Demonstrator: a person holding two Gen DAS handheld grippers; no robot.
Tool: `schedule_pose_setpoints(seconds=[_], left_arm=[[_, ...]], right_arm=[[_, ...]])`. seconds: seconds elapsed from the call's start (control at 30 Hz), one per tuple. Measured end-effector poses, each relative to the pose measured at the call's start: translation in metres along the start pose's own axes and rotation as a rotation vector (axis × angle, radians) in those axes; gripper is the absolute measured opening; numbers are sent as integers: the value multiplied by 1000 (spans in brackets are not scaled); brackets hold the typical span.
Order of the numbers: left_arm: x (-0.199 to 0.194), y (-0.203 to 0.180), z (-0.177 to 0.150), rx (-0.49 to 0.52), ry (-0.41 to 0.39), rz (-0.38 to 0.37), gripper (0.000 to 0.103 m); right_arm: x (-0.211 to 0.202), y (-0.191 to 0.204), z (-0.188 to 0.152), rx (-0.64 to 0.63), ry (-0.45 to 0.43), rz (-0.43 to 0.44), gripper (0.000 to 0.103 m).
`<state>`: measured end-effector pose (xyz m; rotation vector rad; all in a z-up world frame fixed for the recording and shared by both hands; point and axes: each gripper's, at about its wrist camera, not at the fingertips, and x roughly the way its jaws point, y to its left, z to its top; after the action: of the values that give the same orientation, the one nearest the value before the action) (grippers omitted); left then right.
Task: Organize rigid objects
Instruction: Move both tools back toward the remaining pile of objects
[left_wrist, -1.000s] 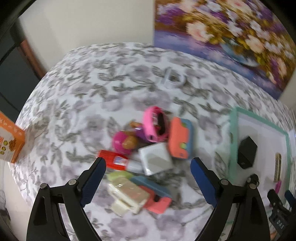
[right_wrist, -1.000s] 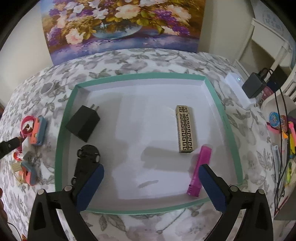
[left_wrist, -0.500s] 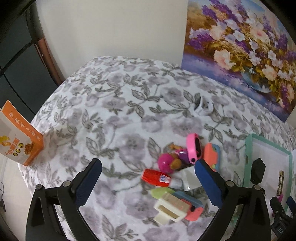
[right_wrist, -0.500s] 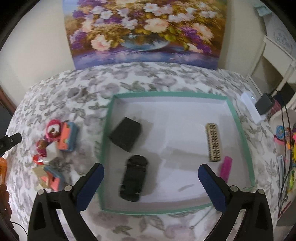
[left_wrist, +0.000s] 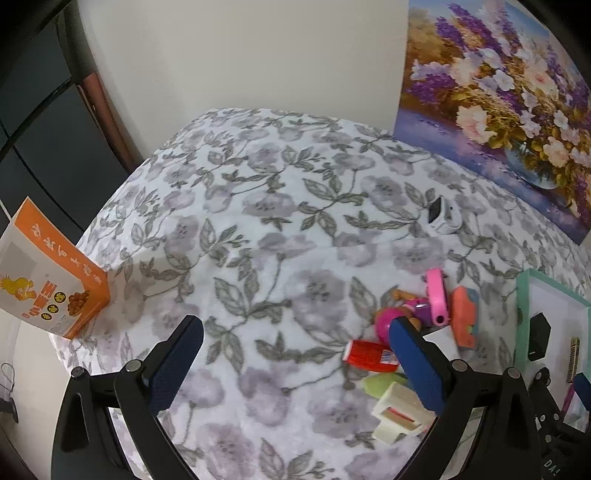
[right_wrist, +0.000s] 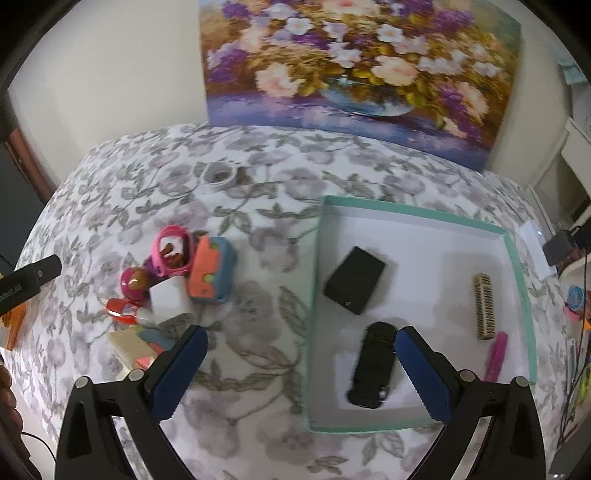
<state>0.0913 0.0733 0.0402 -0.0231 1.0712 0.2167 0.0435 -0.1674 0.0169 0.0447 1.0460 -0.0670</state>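
Observation:
A teal-rimmed white tray (right_wrist: 517, 266) holds a black charger (right_wrist: 354, 279), a black toy car (right_wrist: 373, 363), a patterned gold bar (right_wrist: 484, 305) and a pink lighter (right_wrist: 495, 356). Left of it lies a pile: pink watch (right_wrist: 170, 254), orange-blue toy (right_wrist: 210, 273), white box (right_wrist: 168, 297), red tube (right_wrist: 120, 309), beige box (right_wrist: 129, 345). My right gripper (right_wrist: 299, 339) is open and empty, above the tray's left rim. My left gripper (left_wrist: 295, 332) is open and empty, left of the pile (left_wrist: 424, 325).
An orange carton (left_wrist: 48, 284) stands at the bed's left edge. A white tape roll (right_wrist: 219, 173) lies near the flower painting (right_wrist: 354, 62). Cables and small items sit at the far right (right_wrist: 569, 251). The flowered bedspread (left_wrist: 258, 221) is bare on the left.
Both grippers have pulled back and swung left. The left view now shows more bare bedspread and the carton; the right view now takes in the pile beside the tray.

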Motion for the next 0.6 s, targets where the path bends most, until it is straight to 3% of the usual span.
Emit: schedule_pose_setpoints(seconds=[0.6], left_arm=[[34, 23, -14, -28, 95, -7, 100]], right_arm=[[28, 63, -10, -68, 69, 80, 103]])
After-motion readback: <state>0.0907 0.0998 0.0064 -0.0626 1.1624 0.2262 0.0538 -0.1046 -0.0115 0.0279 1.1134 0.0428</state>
